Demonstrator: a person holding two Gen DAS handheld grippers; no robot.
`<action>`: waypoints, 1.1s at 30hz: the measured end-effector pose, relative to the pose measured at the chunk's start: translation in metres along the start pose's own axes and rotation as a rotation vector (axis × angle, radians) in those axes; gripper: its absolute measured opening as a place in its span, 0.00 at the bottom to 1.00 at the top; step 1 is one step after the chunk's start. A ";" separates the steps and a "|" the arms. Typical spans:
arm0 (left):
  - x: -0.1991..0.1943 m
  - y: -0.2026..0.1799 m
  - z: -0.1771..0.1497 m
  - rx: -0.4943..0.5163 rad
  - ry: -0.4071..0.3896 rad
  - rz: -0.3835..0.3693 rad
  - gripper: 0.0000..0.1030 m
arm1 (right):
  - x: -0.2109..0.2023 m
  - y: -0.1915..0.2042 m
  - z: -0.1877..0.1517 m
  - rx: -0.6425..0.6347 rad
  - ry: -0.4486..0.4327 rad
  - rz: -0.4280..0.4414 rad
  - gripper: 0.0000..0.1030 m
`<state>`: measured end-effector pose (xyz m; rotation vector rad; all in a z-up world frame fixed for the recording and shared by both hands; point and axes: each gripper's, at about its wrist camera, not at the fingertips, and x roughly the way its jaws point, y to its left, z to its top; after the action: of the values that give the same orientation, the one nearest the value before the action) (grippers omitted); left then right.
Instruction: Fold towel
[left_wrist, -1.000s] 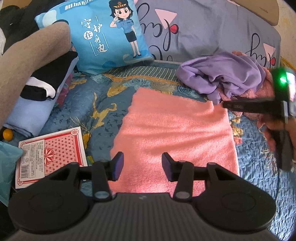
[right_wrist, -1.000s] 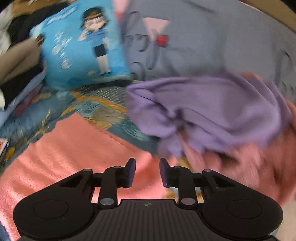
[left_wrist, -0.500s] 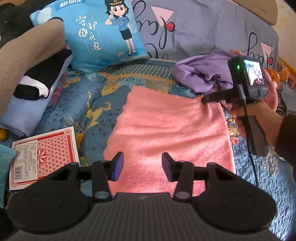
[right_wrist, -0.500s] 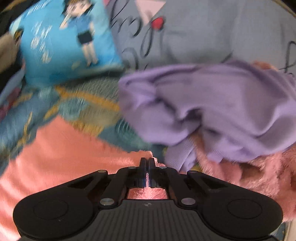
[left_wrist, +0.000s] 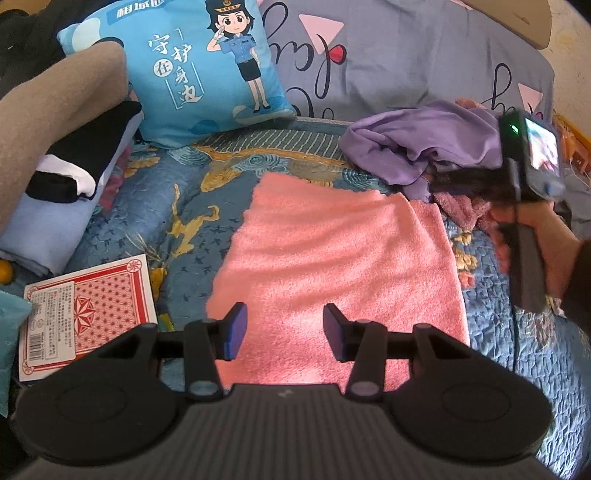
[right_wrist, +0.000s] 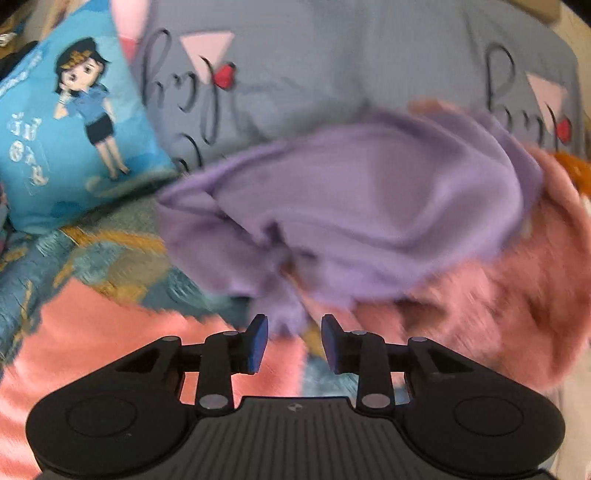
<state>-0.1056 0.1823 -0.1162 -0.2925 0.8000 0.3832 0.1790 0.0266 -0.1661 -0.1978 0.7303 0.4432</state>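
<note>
Fingers (left_wrist: 236, 334) on left gripper (left_wrist: 282, 334) half open, empty, over towel (left_wrist: 332, 258); right gripper (right_wrist: 293, 345) opening, nothing held. Pinch far corner squarely.

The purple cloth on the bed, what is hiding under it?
A fluffy pink fabric pokes out from under the purple cloth, at its near edge beside the pink towel. How far it goes under, or what else is there, is covered.
</note>
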 end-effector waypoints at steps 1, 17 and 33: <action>0.000 0.000 0.000 0.002 -0.001 0.000 0.48 | 0.001 -0.006 -0.004 0.013 0.013 0.007 0.31; 0.004 -0.006 -0.002 0.023 0.003 0.017 0.54 | 0.012 -0.023 -0.005 0.160 0.045 0.065 0.02; -0.008 0.007 -0.001 -0.001 -0.045 0.060 0.54 | -0.083 -0.028 -0.096 0.211 0.149 0.299 0.34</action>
<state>-0.1142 0.1861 -0.1122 -0.2605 0.7656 0.4450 0.0796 -0.0557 -0.1787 0.0795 0.9522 0.6359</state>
